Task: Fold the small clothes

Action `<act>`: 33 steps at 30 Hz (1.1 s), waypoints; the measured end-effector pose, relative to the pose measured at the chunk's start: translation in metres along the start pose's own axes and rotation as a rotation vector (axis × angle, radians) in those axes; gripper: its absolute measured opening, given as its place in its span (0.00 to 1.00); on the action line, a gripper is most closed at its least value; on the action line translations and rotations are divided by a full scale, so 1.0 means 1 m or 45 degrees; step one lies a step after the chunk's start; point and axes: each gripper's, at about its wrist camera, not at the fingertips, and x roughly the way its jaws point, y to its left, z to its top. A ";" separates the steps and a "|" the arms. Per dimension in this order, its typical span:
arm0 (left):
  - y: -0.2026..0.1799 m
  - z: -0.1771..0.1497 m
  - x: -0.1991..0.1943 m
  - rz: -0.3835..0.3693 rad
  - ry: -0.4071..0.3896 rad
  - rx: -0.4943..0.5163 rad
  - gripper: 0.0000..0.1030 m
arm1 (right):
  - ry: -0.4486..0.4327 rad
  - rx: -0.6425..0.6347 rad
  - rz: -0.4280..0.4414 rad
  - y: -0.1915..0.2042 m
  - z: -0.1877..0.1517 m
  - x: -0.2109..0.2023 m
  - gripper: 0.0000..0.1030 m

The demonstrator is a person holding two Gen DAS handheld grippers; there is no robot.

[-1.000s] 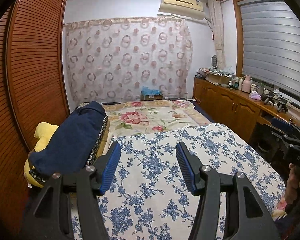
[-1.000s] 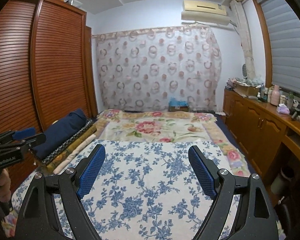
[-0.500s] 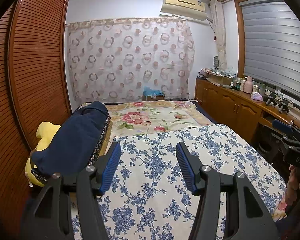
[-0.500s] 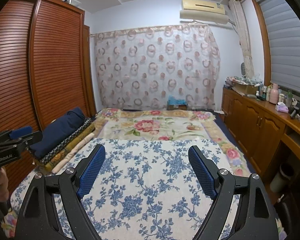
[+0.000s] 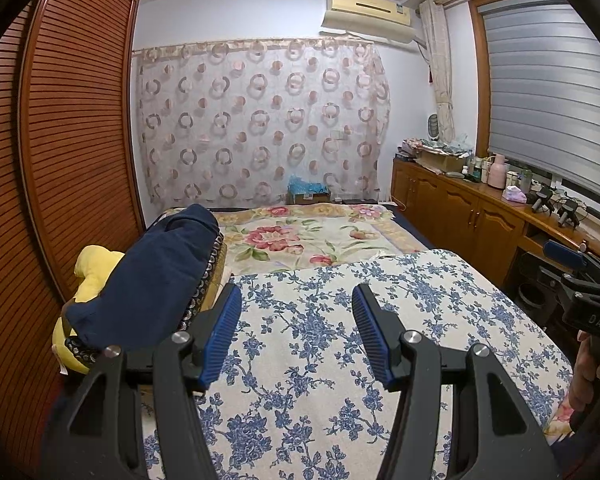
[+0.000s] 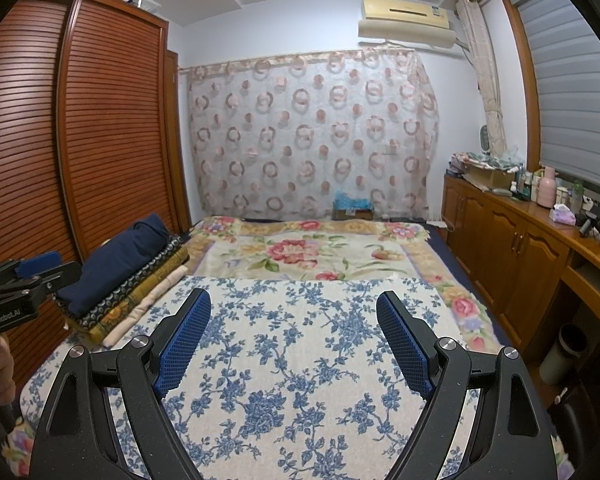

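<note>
A: What are your fingers doing?

B: Your left gripper (image 5: 296, 334) has its jaws apart with nothing between them, hanging over the blue-flowered sheet (image 5: 324, 360). Your right gripper (image 6: 294, 338) is spread wider, also empty.

A: And the clothes?

B: A folded stack (image 6: 128, 276), navy piece on top, lies on the bed just left of your left fingers and well left of your right ones. Past both fingertips lies the rose blanket (image 6: 308, 254).

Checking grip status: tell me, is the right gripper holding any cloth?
No, the right gripper has its jaws open above the blue-flowered sheet, nothing between them.
</note>
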 end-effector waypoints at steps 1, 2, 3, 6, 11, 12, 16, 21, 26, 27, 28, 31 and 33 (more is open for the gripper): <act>0.000 0.000 0.000 0.001 -0.001 0.001 0.55 | 0.000 0.000 0.000 0.000 0.000 0.000 0.84; 0.000 0.000 0.000 0.002 -0.002 0.002 0.55 | 0.001 -0.001 0.001 0.000 0.000 0.000 0.84; 0.001 0.001 -0.001 0.004 -0.003 0.002 0.55 | 0.000 0.000 0.000 0.000 0.000 0.000 0.84; 0.001 0.002 -0.002 0.006 -0.005 0.005 0.55 | 0.000 0.000 0.000 0.000 0.000 0.000 0.84; 0.002 0.002 -0.002 0.005 -0.006 0.004 0.55 | 0.002 0.000 0.001 0.000 0.001 0.000 0.84; 0.001 0.001 -0.002 0.006 -0.005 0.005 0.55 | 0.002 0.000 0.001 0.000 0.001 0.000 0.84; 0.002 0.001 -0.002 0.006 -0.006 0.004 0.55 | 0.001 0.001 0.000 0.000 0.001 0.000 0.84; 0.001 0.000 -0.002 0.007 -0.006 0.005 0.55 | 0.001 0.001 0.000 -0.001 0.001 -0.001 0.84; 0.002 0.000 -0.003 0.008 -0.008 0.005 0.55 | 0.000 0.001 0.002 -0.001 0.001 -0.001 0.84; 0.002 0.000 -0.003 0.007 -0.008 0.004 0.56 | 0.000 0.000 0.001 -0.001 0.002 -0.001 0.84; 0.002 0.000 -0.003 0.007 -0.008 0.004 0.55 | 0.001 0.000 0.002 -0.001 0.001 -0.001 0.84; 0.002 0.000 -0.002 0.006 -0.008 0.006 0.56 | 0.002 0.001 0.002 -0.002 0.001 -0.001 0.84; 0.003 0.002 -0.003 0.007 -0.009 0.006 0.56 | 0.001 0.002 0.001 -0.001 0.002 -0.001 0.84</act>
